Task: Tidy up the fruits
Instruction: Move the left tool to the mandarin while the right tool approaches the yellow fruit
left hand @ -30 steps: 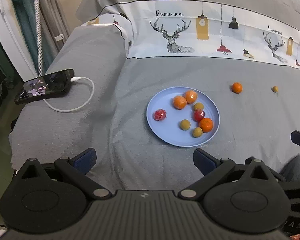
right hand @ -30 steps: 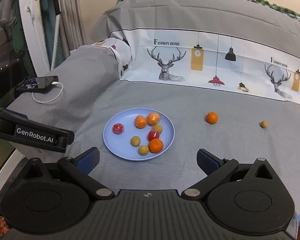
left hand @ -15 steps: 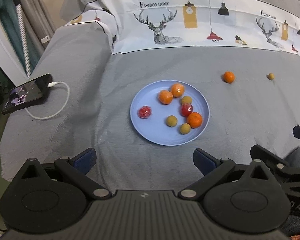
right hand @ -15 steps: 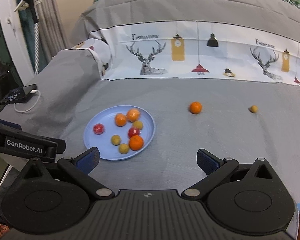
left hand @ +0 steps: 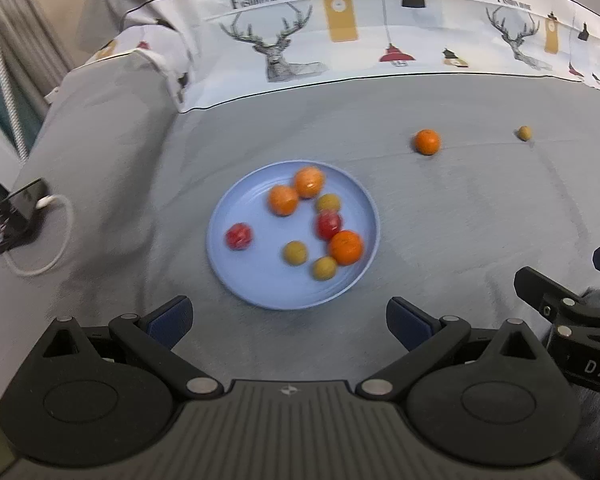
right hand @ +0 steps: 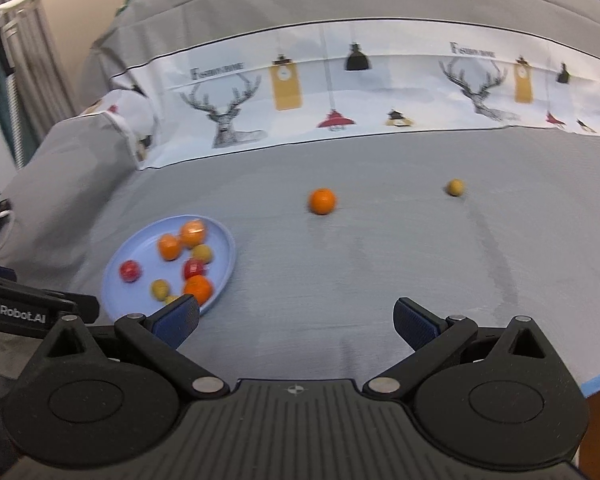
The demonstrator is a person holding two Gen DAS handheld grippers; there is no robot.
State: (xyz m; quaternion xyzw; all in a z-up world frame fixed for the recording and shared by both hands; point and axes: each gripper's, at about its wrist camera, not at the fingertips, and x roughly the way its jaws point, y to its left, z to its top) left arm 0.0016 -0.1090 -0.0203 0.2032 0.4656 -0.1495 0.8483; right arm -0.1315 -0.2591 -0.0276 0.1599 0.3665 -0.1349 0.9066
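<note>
A light blue plate lies on the grey bedspread and holds several small fruits: orange, red and yellow-brown. My left gripper hangs open just in front of the plate, with nothing between its fingers. Past the plate to the right, a loose orange fruit and a small yellow-brown fruit rest on the spread. The right wrist view shows the same plate at the lower left, the orange fruit ahead and the yellow-brown fruit farther right. My right gripper is open and empty.
A phone with a white charging cable lies at the bed's left edge. A white printed band of bedding rises behind the fruits. The other gripper's body shows at the right edge of the left wrist view.
Both cameras have moved forward and swung rightward. The plate has slid to the left in the right wrist view and the two loose fruits look nearer. Both grippers have stayed open.
</note>
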